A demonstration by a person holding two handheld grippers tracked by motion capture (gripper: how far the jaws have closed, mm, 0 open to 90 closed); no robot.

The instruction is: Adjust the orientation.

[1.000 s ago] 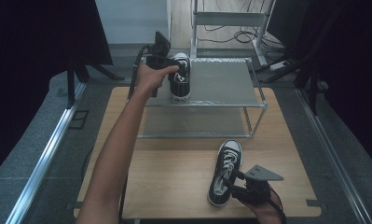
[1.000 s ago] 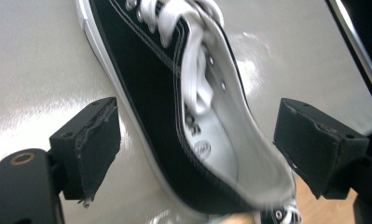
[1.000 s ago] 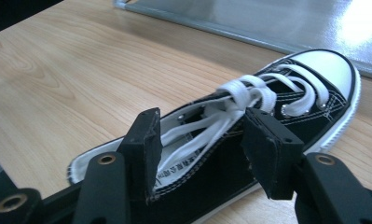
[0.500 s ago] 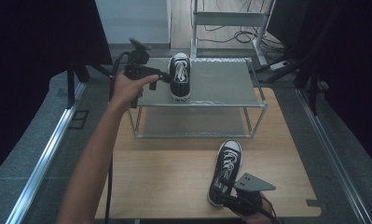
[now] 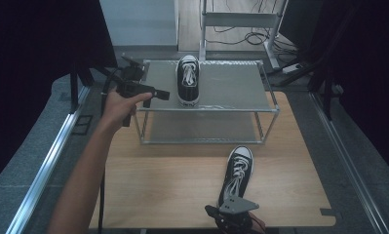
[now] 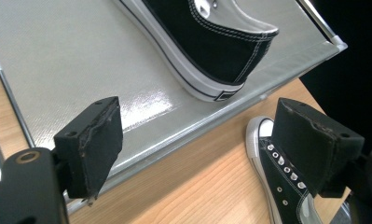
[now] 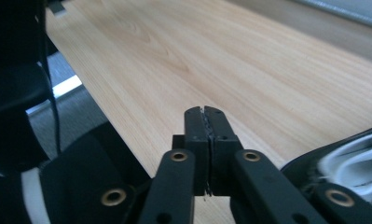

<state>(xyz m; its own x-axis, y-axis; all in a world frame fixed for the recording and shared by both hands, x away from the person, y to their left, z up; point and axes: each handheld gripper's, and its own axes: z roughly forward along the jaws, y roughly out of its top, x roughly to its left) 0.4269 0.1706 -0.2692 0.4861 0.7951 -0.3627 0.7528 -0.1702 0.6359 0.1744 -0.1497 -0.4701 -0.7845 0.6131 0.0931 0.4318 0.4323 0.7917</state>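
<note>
Left gripper (image 5: 155, 92): pulled away from the shoe on the shelf (image 5: 188, 79), now off at its 9 o'clock, past the left edge of the shelf (image 5: 231, 87).
Left jaws: wide apart, nothing between them; shoe heel up ahead at about 1 o'clock in the left gripper view (image 6: 221, 51).
Meaning: first shoe set down on top of the rack, standing alone, done with.
Right gripper (image 5: 233, 217): slid nearer the bottom edge of the table (image 5: 158, 185), jaws just been closing, now pressed flat together on nothing (image 7: 205, 135).
Shoe on the table (image 5: 237, 173): at 12 o'clock from the right gripper, heel end just beside it, not held.
Right fingers (image 7: 195, 135): shoe opening off at 4 o'clock, beside the gripper, not between the pads.
Next job, likely: open up again and grab the second shoe.
</note>
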